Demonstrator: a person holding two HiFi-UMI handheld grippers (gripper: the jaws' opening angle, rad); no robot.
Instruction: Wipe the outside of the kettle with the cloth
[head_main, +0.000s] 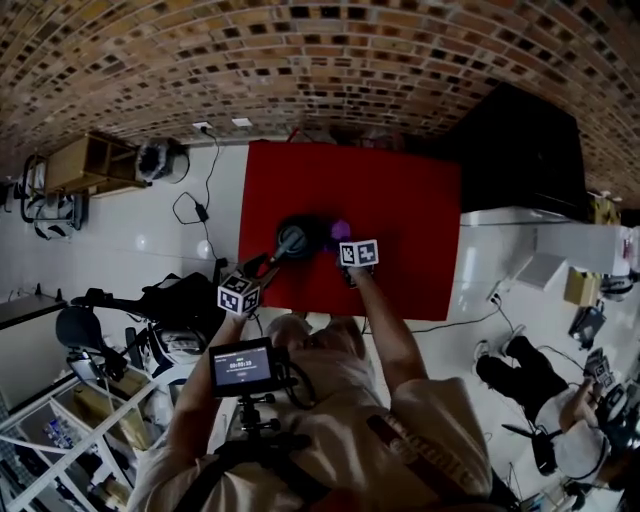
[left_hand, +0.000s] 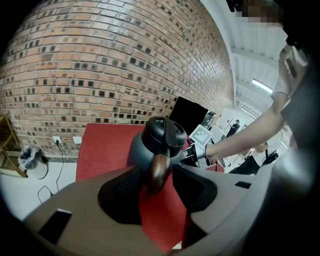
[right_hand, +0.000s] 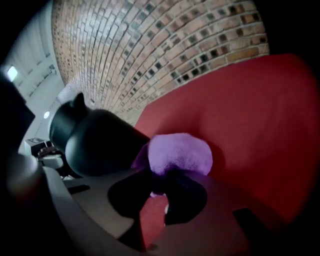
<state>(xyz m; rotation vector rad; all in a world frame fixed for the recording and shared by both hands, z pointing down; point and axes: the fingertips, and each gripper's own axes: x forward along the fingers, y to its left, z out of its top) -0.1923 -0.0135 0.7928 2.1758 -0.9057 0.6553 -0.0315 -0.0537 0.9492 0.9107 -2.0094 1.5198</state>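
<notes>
A dark kettle (head_main: 300, 236) stands on the red table (head_main: 400, 220), near its front edge. In the left gripper view the kettle (left_hand: 150, 145) is close ahead, and its brown wooden handle (left_hand: 159, 172) lies between the pads. My left gripper (left_hand: 157, 181) is shut on that handle. My right gripper (right_hand: 159, 182) is shut on a bunched purple cloth (right_hand: 180, 152). The cloth sits just right of the kettle's body (right_hand: 95, 142); whether it touches, I cannot tell. From the head view the cloth (head_main: 340, 229) shows beside the kettle, with the right gripper (head_main: 346, 244) behind it and the left gripper (head_main: 272, 262) at the handle.
A brick wall runs behind the table. A black cabinet (head_main: 520, 150) stands at the table's right. A person sits on the white floor at the right (head_main: 540, 390). A wooden shelf (head_main: 90, 160) and cables (head_main: 195, 210) lie to the left.
</notes>
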